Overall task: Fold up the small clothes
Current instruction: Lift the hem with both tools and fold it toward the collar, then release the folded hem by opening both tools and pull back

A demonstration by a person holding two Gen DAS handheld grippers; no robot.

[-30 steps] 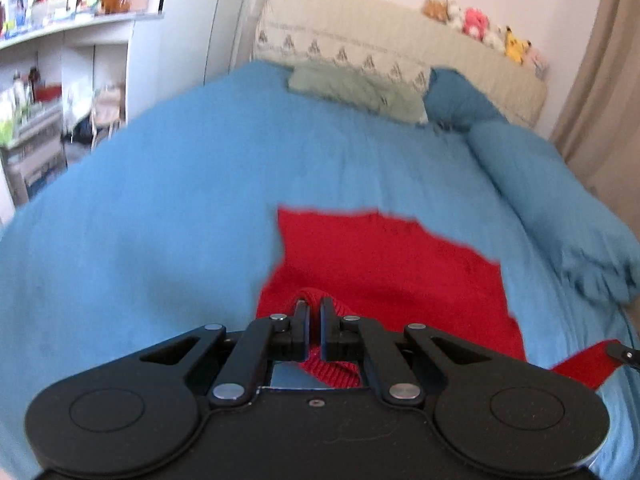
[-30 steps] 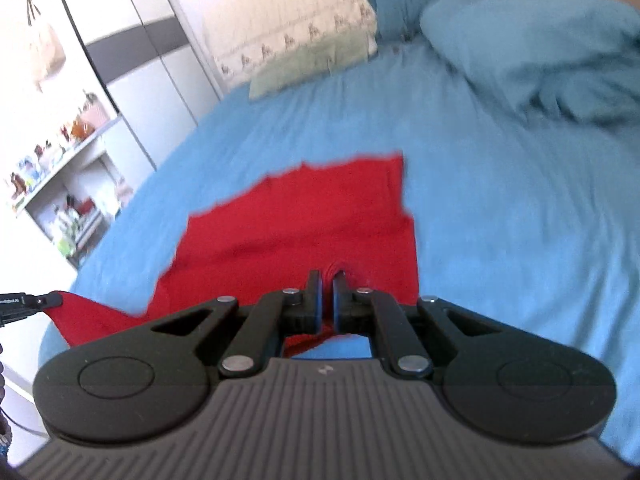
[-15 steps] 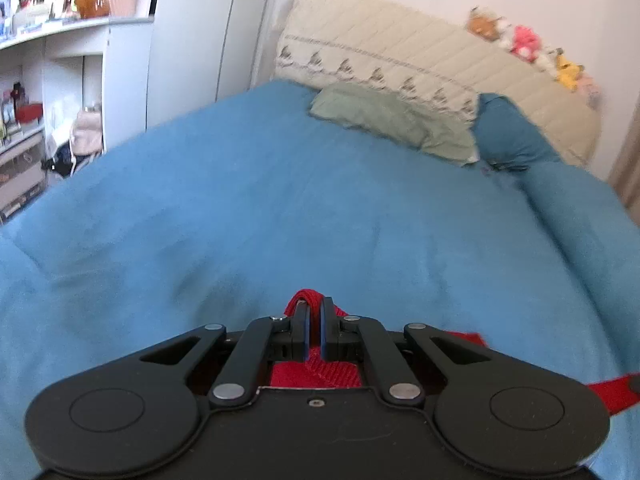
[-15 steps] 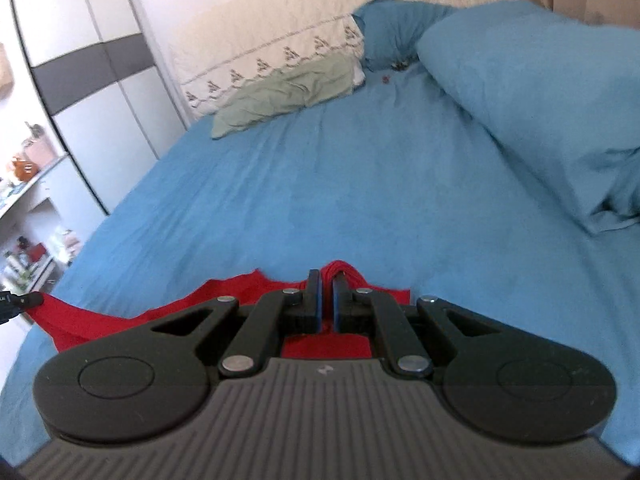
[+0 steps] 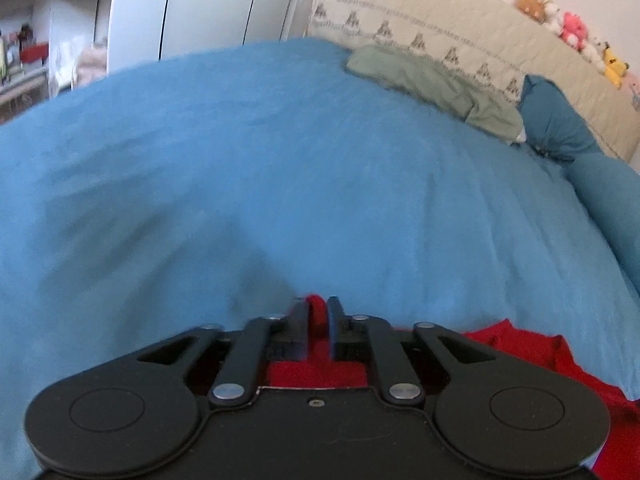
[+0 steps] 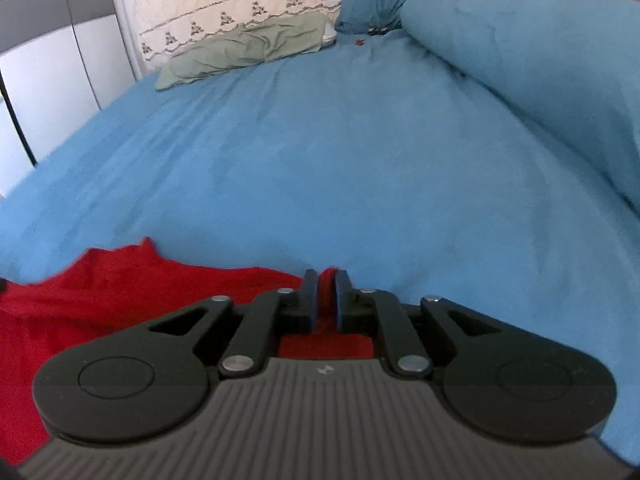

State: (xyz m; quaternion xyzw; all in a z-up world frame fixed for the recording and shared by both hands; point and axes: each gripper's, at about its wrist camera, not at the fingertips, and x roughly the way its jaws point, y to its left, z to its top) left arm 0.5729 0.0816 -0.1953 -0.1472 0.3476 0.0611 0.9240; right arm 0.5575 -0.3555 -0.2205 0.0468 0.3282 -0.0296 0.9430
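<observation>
A red knitted garment point(image 5: 520, 348) lies on the blue bed cover point(image 5: 280, 160), mostly hidden under and behind both grippers. My left gripper point(image 5: 318, 304) sits low over the cover at the garment's far edge. Its jaws are opening, and a fold of the red cloth still stands in the gap between the fingers. In the right wrist view the garment point(image 6: 120, 288) spreads to the left. My right gripper point(image 6: 326, 276) is also low at that far edge, its jaws opening with a red fold between them.
Beyond the grippers the blue cover point(image 6: 320, 140) stretches to a green pillow point(image 5: 432, 80) and a dark blue pillow point(image 5: 556, 120) at the headboard. A rolled blue duvet point(image 6: 540, 60) lies along the right. A white wardrobe point(image 5: 200, 8) and shelves point(image 5: 24, 56) stand left.
Both grippers carried the red cloth's edge forward towards the headboard and down onto the cover. The red spread once ahead of them is now beneath them. Both pairs of jaws have parted.
</observation>
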